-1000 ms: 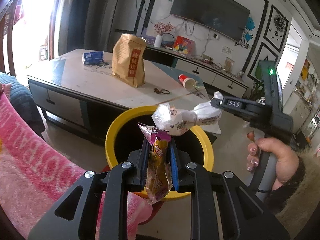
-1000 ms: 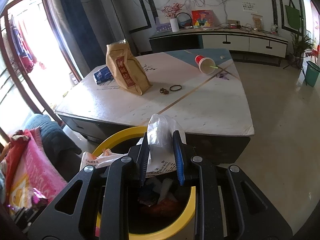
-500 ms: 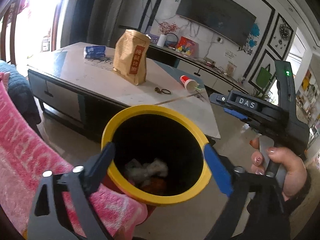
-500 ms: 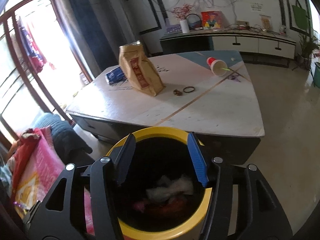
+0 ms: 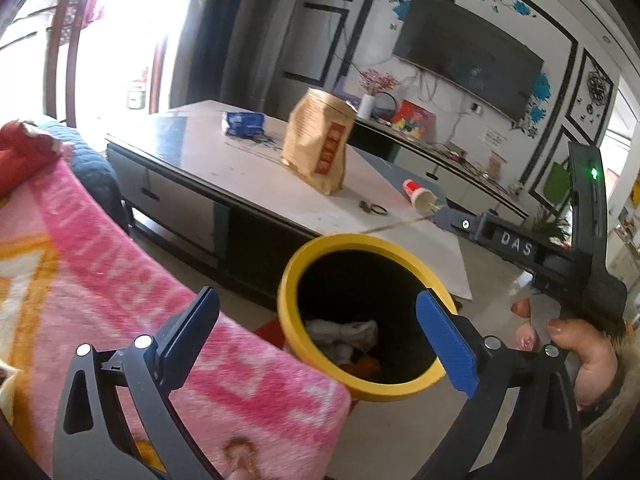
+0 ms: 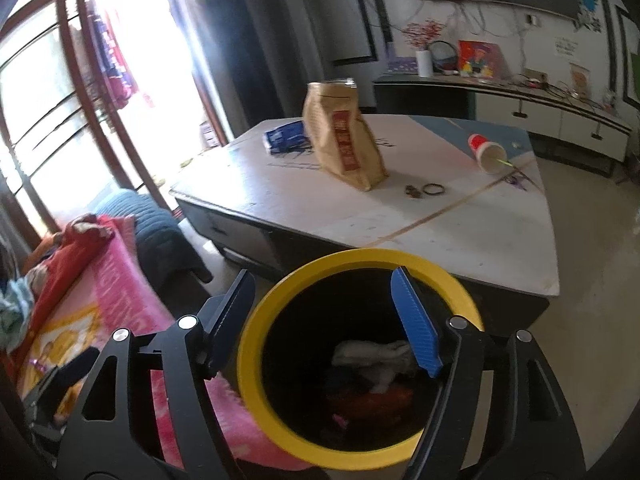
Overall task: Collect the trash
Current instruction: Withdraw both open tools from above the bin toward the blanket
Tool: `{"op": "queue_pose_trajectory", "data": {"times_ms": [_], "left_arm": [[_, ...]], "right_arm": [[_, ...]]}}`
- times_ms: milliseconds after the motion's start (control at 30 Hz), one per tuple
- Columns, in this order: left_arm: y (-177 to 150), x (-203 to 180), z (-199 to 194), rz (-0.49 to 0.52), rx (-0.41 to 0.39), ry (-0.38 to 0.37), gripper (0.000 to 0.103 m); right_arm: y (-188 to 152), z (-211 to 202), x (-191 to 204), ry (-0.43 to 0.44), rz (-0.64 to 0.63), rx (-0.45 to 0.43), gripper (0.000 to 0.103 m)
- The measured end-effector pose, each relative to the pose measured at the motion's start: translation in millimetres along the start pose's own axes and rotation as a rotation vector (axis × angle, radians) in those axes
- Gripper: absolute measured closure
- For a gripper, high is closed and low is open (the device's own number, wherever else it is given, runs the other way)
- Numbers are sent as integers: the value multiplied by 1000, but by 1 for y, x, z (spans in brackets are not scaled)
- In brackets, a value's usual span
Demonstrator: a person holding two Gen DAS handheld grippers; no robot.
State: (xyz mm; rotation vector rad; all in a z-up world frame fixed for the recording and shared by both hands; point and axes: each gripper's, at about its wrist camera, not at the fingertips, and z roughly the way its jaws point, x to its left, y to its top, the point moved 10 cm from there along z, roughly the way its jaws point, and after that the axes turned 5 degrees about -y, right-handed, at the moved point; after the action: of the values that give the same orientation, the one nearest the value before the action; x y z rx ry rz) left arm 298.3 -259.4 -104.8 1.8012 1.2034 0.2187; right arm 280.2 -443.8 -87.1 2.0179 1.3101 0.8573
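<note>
A yellow-rimmed black trash bin (image 5: pixel 288 292) (image 6: pixel 464 292) stands on the floor in front of the low table. White crumpled trash (image 5: pixel 344 332) (image 6: pixel 372 354) and other wrappers lie inside it. My left gripper (image 5: pixel 320 336) is open and empty, just above the bin's near left side. My right gripper (image 6: pixel 328 320) is open and empty over the bin's mouth; it also shows in the left wrist view (image 5: pixel 460 220) at the right. On the table (image 5: pixel 248 172) (image 6: pixel 280 184) stand a brown paper bag (image 5: pixel 320 144) (image 6: pixel 344 148), a blue packet (image 5: pixel 244 122) (image 6: pixel 286 136) and a tipped red paper cup (image 5: pixel 418 196) (image 6: pixel 486 150).
A pink blanket (image 5: pixel 100 292) (image 6: pixel 120 292) on a sofa lies left of the bin, touching it. A hair tie and small bits (image 6: pixel 426 190) lie on the table. A TV cabinet (image 6: pixel 540 108) stands behind. Tiled floor (image 6: pixel 592 280) runs to the right.
Both grippers opened and dropped their trash, a snack wrapper and a white plastic bag, into the bin. Both have since drawn back and shifted left, bringing the blanket into view.
</note>
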Motion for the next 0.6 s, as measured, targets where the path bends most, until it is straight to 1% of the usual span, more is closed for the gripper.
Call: {"op": "queue_pose_trajectory", "data": {"times_ms": [100, 333, 400, 600], "left_arm": [[4, 10, -16, -10, -29, 25, 7], [10, 35, -51, -39, -83, 89, 7], [12, 42, -59, -47, -94, 103, 7], [11, 62, -82, -76, -122, 146, 7]], "right_arm": [[-2, -4, 16, 27, -22, -5, 37], [-6, -14, 54, 87, -76, -13, 35], [-9, -17, 64, 106, -89, -14, 33], [-17, -26, 92, 154, -133, -11, 32]]}}
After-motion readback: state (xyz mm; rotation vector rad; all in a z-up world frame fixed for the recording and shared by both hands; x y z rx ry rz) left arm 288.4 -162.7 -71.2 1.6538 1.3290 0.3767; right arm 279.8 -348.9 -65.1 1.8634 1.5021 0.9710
